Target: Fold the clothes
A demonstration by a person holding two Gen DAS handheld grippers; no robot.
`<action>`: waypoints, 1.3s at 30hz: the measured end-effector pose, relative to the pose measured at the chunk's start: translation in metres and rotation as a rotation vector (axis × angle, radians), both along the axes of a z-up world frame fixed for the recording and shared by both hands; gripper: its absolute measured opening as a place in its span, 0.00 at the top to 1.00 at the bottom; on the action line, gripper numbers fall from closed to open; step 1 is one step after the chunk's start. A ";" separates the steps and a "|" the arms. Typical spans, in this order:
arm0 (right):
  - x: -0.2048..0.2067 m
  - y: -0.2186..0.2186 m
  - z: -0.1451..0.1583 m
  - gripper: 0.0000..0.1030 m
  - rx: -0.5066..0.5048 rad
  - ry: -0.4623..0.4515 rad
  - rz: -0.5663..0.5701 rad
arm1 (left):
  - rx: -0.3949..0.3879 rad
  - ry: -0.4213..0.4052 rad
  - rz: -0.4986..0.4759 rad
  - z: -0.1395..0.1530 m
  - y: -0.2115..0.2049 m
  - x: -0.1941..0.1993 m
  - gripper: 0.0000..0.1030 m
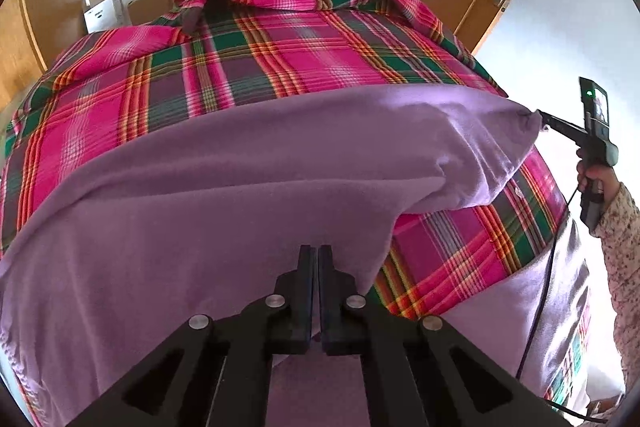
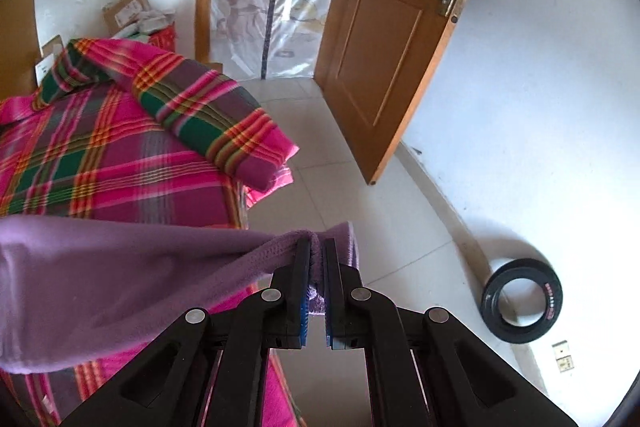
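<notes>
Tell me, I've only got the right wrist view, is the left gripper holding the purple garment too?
Observer: Yes. The left gripper is shut on the purple garment, its fingers pressed together over the near edge.
Operator: Okay. How does the cloth hang between the two grippers?
Observer: From the left wrist view it is lifted above the plaid bedspread, with a fold drooping toward the right gripper.
Operator: Anything else on the bed that I can't see?
Observer: A dark brownish item lies at the far end of the bedspread; I cannot tell what it is.
</notes>
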State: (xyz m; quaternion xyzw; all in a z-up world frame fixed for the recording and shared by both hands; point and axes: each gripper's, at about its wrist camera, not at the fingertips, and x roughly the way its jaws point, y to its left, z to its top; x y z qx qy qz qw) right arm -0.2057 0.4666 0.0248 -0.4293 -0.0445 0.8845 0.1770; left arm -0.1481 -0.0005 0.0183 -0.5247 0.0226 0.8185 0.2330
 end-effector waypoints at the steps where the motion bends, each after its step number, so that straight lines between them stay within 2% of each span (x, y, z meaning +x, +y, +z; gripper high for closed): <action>1: -0.001 0.001 -0.002 0.94 -0.004 -0.005 -0.004 | -0.004 -0.001 -0.007 0.000 0.001 0.000 0.98; 4: -0.003 0.002 -0.007 0.94 -0.001 -0.028 -0.016 | -0.031 -0.002 -0.028 -0.002 0.005 0.002 0.93; 6: -0.003 0.002 -0.007 0.94 0.006 -0.033 -0.022 | -0.051 -0.005 -0.034 -0.004 0.007 0.002 0.85; 12: -0.008 -0.001 -0.004 0.94 0.035 -0.034 -0.036 | -0.060 0.022 -0.102 -0.001 0.019 0.012 0.76; 19: -0.009 0.002 -0.011 0.94 0.019 -0.058 -0.047 | -0.167 0.053 -0.151 -0.006 0.042 0.023 0.73; 21: -0.010 0.002 -0.012 0.94 0.027 -0.056 -0.047 | -0.160 0.061 -0.188 -0.003 0.048 0.029 0.69; 23: -0.010 0.000 -0.010 0.94 0.043 -0.041 -0.050 | -0.171 0.053 -0.180 -0.005 0.051 0.025 0.68; 25: -0.010 -0.001 -0.007 0.94 0.058 -0.026 -0.053 | -0.186 0.039 -0.126 -0.008 0.048 0.017 0.68; 28: -0.013 0.000 -0.004 0.94 0.071 -0.022 -0.057 | -0.147 0.021 -0.085 -0.008 0.040 0.010 0.69; 29: -0.015 0.000 -0.003 0.94 0.072 -0.024 -0.059 | -0.138 0.020 -0.083 -0.007 0.037 0.010 0.78; 30: -0.016 0.000 -0.004 0.94 0.073 -0.025 -0.062 | -0.121 0.016 -0.086 -0.005 0.036 0.011 0.92; 36: -0.020 -0.002 -0.010 0.94 0.084 -0.045 -0.082 | 0.029 0.008 -0.089 0.017 0.008 0.015 0.93; 39: -0.020 -0.001 -0.010 0.94 0.087 -0.054 -0.091 | 0.094 -0.026 -0.084 0.021 -0.002 0.015 0.96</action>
